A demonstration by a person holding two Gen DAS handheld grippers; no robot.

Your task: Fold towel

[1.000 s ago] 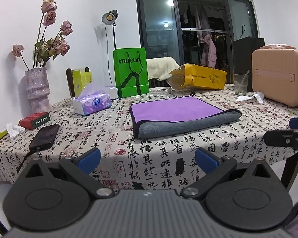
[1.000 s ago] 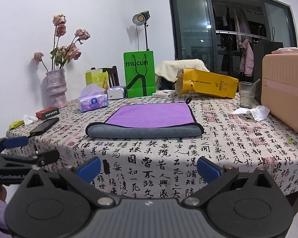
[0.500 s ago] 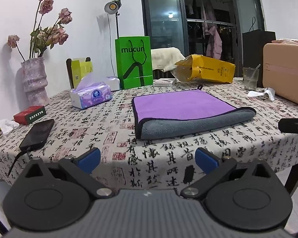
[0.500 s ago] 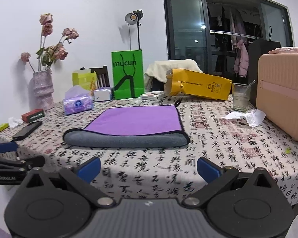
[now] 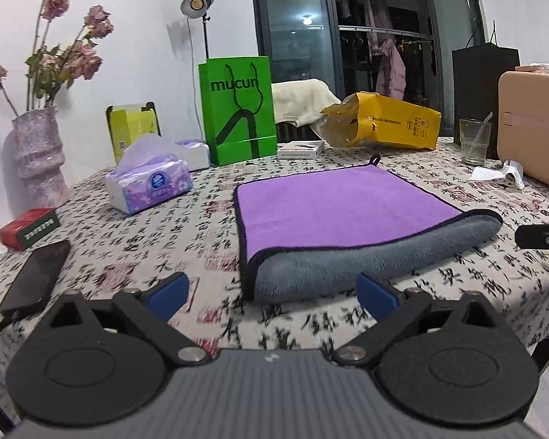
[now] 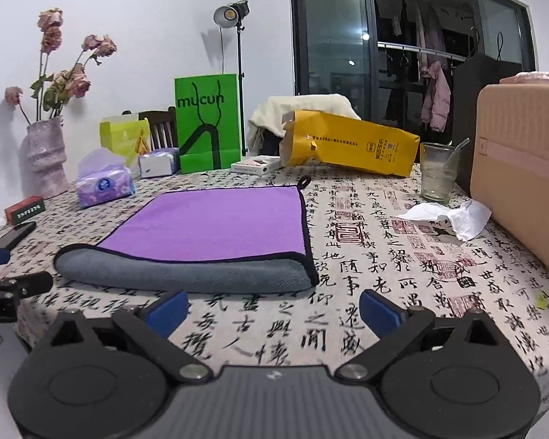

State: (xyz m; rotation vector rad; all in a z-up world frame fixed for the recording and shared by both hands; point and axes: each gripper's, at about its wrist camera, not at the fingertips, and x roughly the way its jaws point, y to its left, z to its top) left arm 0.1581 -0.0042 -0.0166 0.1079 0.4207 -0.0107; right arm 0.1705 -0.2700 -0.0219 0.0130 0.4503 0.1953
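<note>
A purple towel (image 5: pixel 340 208) with a grey underside lies folded flat on the patterned table; its grey rolled fold faces me. It also shows in the right wrist view (image 6: pixel 216 226). My left gripper (image 5: pixel 274 298) is open and empty, just short of the fold's left corner. My right gripper (image 6: pixel 271 307) is open and empty, just short of the fold's right corner. Each gripper's tip shows at the edge of the other's view.
On the table: tissue pack (image 5: pixel 150 186), phone (image 5: pixel 36 274), red box (image 5: pixel 29 228), vase of dried roses (image 5: pixel 36 157), green bag (image 5: pixel 238 109), yellow bag (image 5: pixel 384 120), glass (image 6: pixel 437 173), crumpled tissue (image 6: pixel 446 217), tan case (image 6: pixel 523 186).
Both grippers have moved forward over the table edge toward the towel's near fold. The towel has not moved.
</note>
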